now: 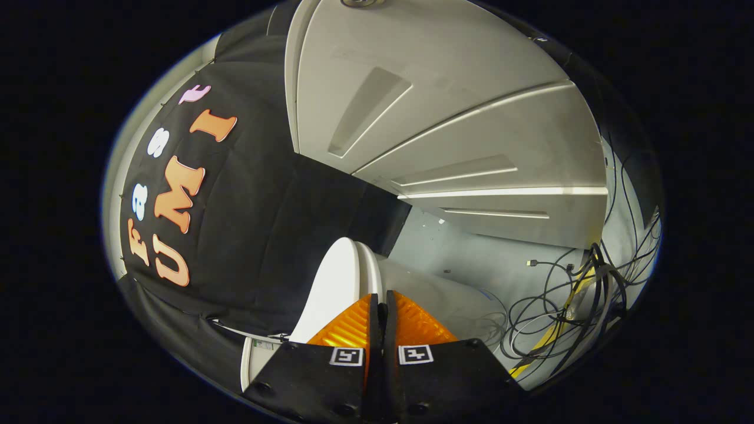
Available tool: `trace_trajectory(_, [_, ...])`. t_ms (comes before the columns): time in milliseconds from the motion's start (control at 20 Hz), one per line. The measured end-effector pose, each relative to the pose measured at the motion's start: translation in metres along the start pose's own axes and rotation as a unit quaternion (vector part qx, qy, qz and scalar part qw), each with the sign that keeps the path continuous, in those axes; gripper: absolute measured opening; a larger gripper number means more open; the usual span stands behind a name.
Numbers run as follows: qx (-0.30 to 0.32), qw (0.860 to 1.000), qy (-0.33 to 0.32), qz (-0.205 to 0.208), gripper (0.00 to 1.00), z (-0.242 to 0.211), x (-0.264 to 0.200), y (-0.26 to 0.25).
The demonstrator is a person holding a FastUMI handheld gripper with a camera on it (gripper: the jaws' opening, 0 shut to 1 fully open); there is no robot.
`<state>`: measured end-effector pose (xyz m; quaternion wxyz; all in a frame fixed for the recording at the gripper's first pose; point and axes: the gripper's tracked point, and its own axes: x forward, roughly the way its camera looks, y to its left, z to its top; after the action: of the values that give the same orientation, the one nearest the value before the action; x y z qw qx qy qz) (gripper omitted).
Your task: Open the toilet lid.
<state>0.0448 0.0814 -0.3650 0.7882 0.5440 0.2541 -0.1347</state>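
Note:
The white toilet lid shows edge-on just ahead of my fingers, and its thin rim runs down into the narrow slit between them. My gripper is shut on that rim, with both fingers pressed close together. To the right of the lid lies the pale rounded toilet body. The whole scene looks tilted, and the lid stands up away from the body.
A white panelled door rises beyond the toilet. A tangle of black and yellow cables lies on the pale floor to the right. A white box with a label sits by the cloth wall on the left.

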Motion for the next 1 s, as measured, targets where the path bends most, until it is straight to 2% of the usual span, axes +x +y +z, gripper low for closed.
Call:
trace_trajectory(350, [0.023,1.0,0.003,0.01,0.08,0.006,-0.007,0.015])
trace_trajectory(550, [-0.059,0.998,-0.019,0.009,0.08,0.012,-0.012,0.036])
trace_trajectory(700, [-0.098,0.993,-0.058,0.016,0.08,0.028,-0.005,0.056])
trace_trajectory(1000, [-0.179,0.977,-0.105,0.04,0.08,0.041,-0.01,0.101])
